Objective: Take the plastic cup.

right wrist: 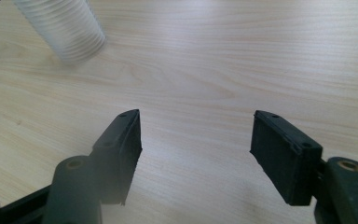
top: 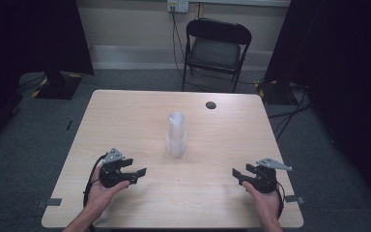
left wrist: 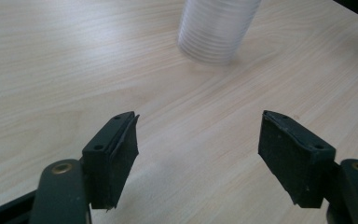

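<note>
Bench [top: 140, 116]: pale wood top, filling the middle of the high view, standing on grey carpet.
Chair [top: 216, 48]: black folding chair, sitting at the top centre of the high view, beyond the bench's far edge.
Cups [top: 176, 134]: clear ribbed stack, standing upright at the centre of the high view; showing at the top centre of the left gripper view [left wrist: 216, 28] and the upper left of the right gripper view [right wrist: 65, 28]. Well apart from both grippers.
Left gripper [top: 136, 171]: sitting at the lower left of the high view, held by a hand [top: 105, 189] coming in from the bottom edge. Fingers [left wrist: 114, 156] are standing wide apart, holding nothing, bare bench between them.
Right gripper [top: 237, 174]: sitting at the lower right of the high view, held by the other hand [top: 263, 200]. Fingers [right wrist: 282, 151] are gaping wide, gripping nothing.
Disc [top: 211, 105]: small dark round thing, lying on the bench in the upper middle of the high view, right of the cups.
</note>
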A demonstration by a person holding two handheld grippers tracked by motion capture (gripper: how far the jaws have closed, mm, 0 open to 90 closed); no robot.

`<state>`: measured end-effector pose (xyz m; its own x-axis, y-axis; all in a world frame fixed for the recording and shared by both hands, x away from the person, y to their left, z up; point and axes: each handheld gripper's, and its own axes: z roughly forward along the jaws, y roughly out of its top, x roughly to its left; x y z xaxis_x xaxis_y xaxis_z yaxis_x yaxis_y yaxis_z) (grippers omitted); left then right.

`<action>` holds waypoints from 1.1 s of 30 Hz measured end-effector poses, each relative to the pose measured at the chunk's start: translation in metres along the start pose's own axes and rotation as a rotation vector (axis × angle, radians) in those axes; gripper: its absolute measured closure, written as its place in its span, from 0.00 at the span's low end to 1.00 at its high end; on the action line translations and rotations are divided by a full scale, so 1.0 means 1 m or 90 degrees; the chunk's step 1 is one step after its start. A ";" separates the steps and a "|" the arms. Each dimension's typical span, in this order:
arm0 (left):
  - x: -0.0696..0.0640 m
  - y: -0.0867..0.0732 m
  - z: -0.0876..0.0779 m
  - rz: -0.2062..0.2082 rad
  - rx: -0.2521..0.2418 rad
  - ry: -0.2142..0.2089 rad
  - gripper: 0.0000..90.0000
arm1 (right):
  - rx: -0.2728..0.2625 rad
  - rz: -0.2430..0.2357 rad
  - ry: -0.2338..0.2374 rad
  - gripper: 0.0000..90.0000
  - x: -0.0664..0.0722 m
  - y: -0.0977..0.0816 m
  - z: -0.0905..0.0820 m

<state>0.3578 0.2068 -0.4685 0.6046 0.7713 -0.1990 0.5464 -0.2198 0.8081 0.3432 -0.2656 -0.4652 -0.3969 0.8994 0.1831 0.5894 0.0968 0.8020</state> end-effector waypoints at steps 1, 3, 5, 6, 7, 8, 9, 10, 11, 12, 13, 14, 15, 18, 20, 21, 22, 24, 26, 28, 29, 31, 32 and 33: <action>-0.001 0.001 0.001 0.005 -0.004 0.001 0.31 | 0.001 0.001 0.002 0.37 0.001 0.000 0.001; -0.003 0.004 0.004 0.012 -0.007 0.002 0.31 | 0.004 -0.001 0.005 0.36 0.002 -0.001 0.001; -0.005 0.008 0.007 0.020 -0.006 0.001 0.27 | 0.007 0.000 0.008 0.36 0.002 -0.002 0.002; -0.007 0.011 0.007 0.028 -0.005 -0.004 0.27 | 0.008 0.001 0.008 0.37 0.002 -0.002 0.003; -0.009 0.012 0.006 0.040 -0.013 0.002 0.27 | 0.015 -0.001 0.007 0.37 0.001 -0.003 0.003; -0.009 0.012 0.006 0.040 -0.013 0.002 0.27 | 0.015 -0.001 0.007 0.37 0.001 -0.003 0.003; -0.011 0.013 0.006 0.043 -0.022 0.002 0.27 | 0.017 -0.002 0.008 0.37 0.001 -0.003 0.003; -0.013 0.013 0.005 0.044 -0.020 -0.001 0.26 | 0.016 -0.002 0.009 0.37 0.001 -0.003 0.003; -0.015 0.015 0.003 0.042 -0.014 -0.007 0.24 | 0.016 0.002 0.013 0.37 0.001 -0.003 0.003; -0.016 0.015 0.002 0.045 -0.017 -0.007 0.24 | 0.016 0.002 0.013 0.37 0.001 -0.003 0.003; -0.017 0.016 0.000 0.051 -0.020 -0.007 0.24 | 0.015 -0.001 0.016 0.37 0.002 -0.003 0.004; -0.018 0.019 -0.003 0.061 -0.023 -0.012 0.24 | 0.016 -0.003 0.017 0.37 0.003 -0.002 0.004; -0.019 0.021 -0.004 0.059 -0.030 -0.018 0.23 | 0.017 -0.004 0.018 0.37 0.004 -0.002 0.004; -0.020 0.025 -0.006 0.062 -0.035 -0.027 0.22 | 0.015 -0.009 0.020 0.37 0.007 -0.001 0.004; -0.022 0.027 -0.007 0.062 -0.045 -0.026 0.20 | 0.013 -0.009 0.021 0.37 0.008 -0.001 0.003; -0.023 0.031 -0.008 0.073 -0.051 -0.039 0.18 | 0.014 -0.009 0.022 0.37 0.009 -0.002 0.004; -0.023 0.033 -0.008 0.076 -0.053 -0.041 0.18 | 0.016 -0.010 0.023 0.37 0.009 -0.002 0.004; -0.024 0.038 -0.007 0.085 -0.055 -0.049 0.20 | 0.017 -0.011 0.023 0.37 0.009 -0.002 0.005; -0.024 0.039 -0.007 0.088 -0.059 -0.048 0.26 | 0.017 -0.013 0.024 0.37 0.009 -0.002 0.006; -0.026 0.048 -0.004 0.095 -0.071 -0.037 0.26 | 0.021 -0.015 0.034 0.38 0.010 -0.002 0.006; -0.026 0.051 -0.003 0.094 -0.077 -0.041 0.26 | 0.021 -0.016 0.035 0.38 0.010 -0.003 0.006; -0.029 0.058 0.000 0.095 -0.093 -0.048 0.27 | 0.017 -0.017 0.036 0.38 0.011 -0.002 0.006; -0.030 0.061 0.002 0.100 -0.097 -0.048 0.27 | 0.016 -0.018 0.036 0.38 0.011 -0.002 0.006; -0.031 0.063 0.003 0.103 -0.097 -0.048 0.28 | 0.015 -0.020 0.035 0.38 0.011 -0.002 0.006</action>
<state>0.3754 0.1675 -0.4130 0.7221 0.6849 -0.0972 0.3488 -0.2392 0.9061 0.3418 -0.2531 -0.4678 -0.4540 0.8707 0.1893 0.5916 0.1357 0.7947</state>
